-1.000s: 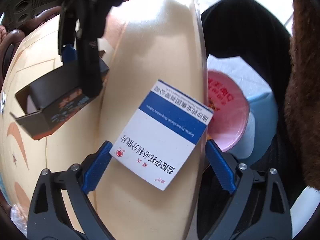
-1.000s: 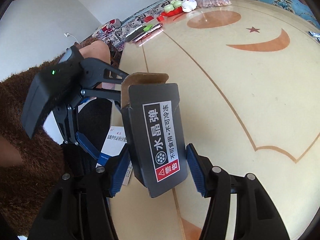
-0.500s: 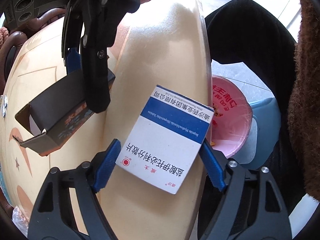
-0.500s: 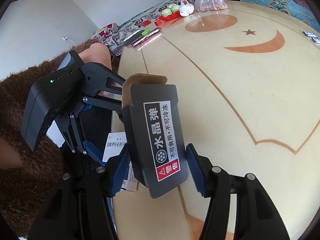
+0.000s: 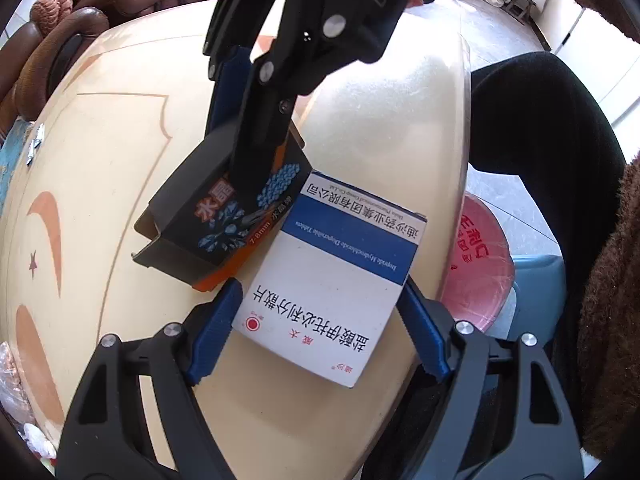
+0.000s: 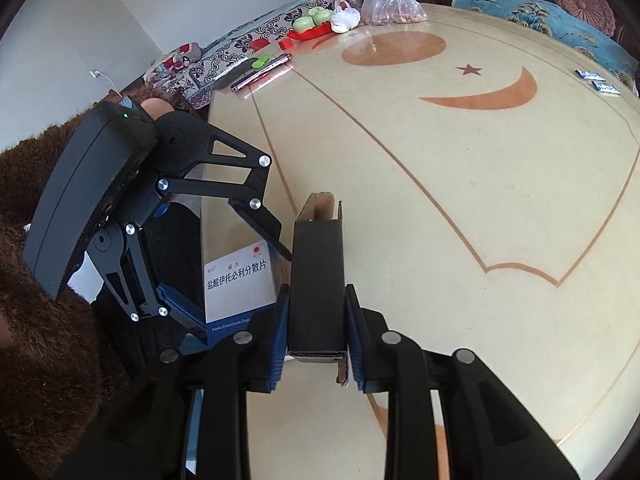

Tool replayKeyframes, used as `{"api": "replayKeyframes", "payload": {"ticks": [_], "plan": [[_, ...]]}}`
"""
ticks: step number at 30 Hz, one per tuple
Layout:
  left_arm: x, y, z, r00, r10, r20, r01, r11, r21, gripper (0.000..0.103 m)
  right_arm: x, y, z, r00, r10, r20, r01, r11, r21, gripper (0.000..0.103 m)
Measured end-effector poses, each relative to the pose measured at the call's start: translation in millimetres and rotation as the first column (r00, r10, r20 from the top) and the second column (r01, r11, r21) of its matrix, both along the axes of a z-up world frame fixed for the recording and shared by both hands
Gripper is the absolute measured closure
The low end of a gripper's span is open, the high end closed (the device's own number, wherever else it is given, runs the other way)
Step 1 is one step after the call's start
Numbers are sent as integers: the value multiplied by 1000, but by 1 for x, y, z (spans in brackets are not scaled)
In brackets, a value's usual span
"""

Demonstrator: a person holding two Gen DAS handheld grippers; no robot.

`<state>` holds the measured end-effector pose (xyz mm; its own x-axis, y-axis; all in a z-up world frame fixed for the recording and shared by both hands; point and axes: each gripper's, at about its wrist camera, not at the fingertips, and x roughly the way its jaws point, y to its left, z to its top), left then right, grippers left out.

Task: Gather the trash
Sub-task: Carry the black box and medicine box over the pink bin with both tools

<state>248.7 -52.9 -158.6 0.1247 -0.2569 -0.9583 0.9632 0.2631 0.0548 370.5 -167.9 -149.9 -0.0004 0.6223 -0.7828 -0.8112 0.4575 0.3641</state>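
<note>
A white and blue medicine box (image 5: 332,264) lies at the edge of the cream table (image 5: 100,160), and my left gripper (image 5: 319,286) is shut on it, both blue pads against its sides. The same box (image 6: 236,280) shows in the right wrist view between the left gripper's fingers (image 6: 276,240). My right gripper (image 6: 317,292) holds a black cardboard box (image 6: 316,276) with an open end; its jaws are closing, the pads pressing on the box's narrow sides. In the left wrist view the black box (image 5: 224,216) hangs tilted just above the table, touching the medicine box's corner.
Below the table edge sit a pink round container (image 5: 480,264) and a blue stool (image 5: 536,280), next to a person's black-clad leg (image 5: 540,140). At the table's far end are a plastic bag (image 6: 394,4), fruit (image 6: 316,20), a phone (image 6: 260,74) and small sachets (image 6: 596,80).
My left gripper closed onto the medicine box. The right gripper narrowed sharply, the black box now gripped across its narrow sides, and moved close against the medicine box.
</note>
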Motion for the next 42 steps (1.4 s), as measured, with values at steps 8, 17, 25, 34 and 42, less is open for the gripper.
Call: {"api": "replayKeyframes", "payload": {"ticks": [8,17,25,34,42], "plan": [[-3,5,9,999,51,9,-51,999,-10,26,-13,-4,18,990,-115,77,119,992,-50,77],[-14,19,40,993,114,43,-113,993,-40,26,-41,-4,51,965,-211,155,227,969,-99,77],[-53,29,76,985,151,79,-145,987,-75,26,-95,-11,83,921,-303,245,345,926,-155,77],[-113,31,108,980,156,120,-140,981,-134,26,-177,-17,110,890,-357,285,412,896,-163,77],[-151,30,111,976,180,126,-160,976,-151,26,-234,-15,107,882,-370,292,433,880,-194,77]]}}
